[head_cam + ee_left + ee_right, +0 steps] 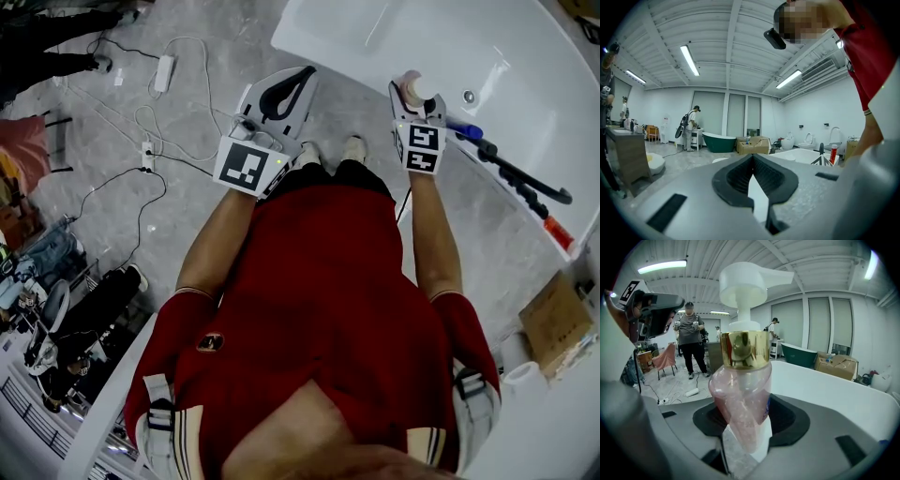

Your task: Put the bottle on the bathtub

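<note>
1. Bottle (743,394): a clear pink body with a gold collar (744,348) and a white pump head (750,280). It stands upright in the right tongs (417,96), whose pads are clamped on its lower body. It is held in the air at the near edge of the bathtub (544,66) and is not yet set down.
2. Handling, as a judgement: the shell looks like smooth, stiff plastic, rounded and narrowing toward the base, so it could slide or twist between the pads. The tall pump probably makes it top-heavy and easy to tip on a curved rim.
3. Best hold, I judge, is the one it has: across the body below the collar, never by the pump head, which may turn or press down.
4. Contents: the body is see-through with a pink tint. No clear liquid level shows, so I cannot tell how full it is; it may be light.
5. The bathtub is white and glossy, with no water visible inside. A long black fitting (525,178) and a blue item (466,129) lie along its rim.
6. Left tongs (302,75): the tips meet with nothing between them, out over the floor and apart from the bottle.
</note>
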`<state>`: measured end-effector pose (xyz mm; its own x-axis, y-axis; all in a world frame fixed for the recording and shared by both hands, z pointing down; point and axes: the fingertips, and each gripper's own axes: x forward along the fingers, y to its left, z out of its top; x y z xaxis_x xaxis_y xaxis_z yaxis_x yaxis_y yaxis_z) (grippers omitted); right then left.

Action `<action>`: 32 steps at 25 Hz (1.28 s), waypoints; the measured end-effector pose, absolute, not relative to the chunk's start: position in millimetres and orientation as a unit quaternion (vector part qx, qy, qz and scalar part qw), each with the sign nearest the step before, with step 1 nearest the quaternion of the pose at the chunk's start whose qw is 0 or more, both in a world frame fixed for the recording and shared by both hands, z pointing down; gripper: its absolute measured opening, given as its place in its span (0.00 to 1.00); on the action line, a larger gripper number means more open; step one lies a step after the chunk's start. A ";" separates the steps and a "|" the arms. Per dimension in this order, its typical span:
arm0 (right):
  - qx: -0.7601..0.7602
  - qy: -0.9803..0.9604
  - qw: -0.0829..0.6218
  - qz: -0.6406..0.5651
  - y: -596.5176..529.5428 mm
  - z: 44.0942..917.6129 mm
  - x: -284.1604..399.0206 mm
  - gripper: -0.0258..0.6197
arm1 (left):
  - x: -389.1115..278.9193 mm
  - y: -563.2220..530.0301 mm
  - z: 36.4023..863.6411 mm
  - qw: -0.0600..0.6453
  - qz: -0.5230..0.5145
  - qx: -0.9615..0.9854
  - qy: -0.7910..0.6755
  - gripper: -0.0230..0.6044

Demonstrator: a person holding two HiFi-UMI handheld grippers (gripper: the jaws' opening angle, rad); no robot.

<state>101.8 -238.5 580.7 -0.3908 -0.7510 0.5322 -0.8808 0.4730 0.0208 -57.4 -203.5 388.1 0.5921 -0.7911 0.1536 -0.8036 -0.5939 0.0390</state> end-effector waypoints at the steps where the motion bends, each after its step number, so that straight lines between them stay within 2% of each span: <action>1: 0.496 -0.822 0.245 0.136 -238.7 584.4 102.4 0.39 | -58.2 -203.4 389.2 0.053 0.062 0.890 -0.448 0.05; 32: 0.497 -0.818 0.251 0.146 -233.8 626.6 110.4 0.40 | -63.1 -186.6 395.4 0.056 0.081 0.887 -0.452 0.05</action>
<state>110.4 -233.8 626.6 -0.3807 -0.7388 0.5562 -0.8858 0.4640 0.0101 -63.1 -186.6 395.4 0.5784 -0.7922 0.1948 -0.8103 -0.5854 0.0251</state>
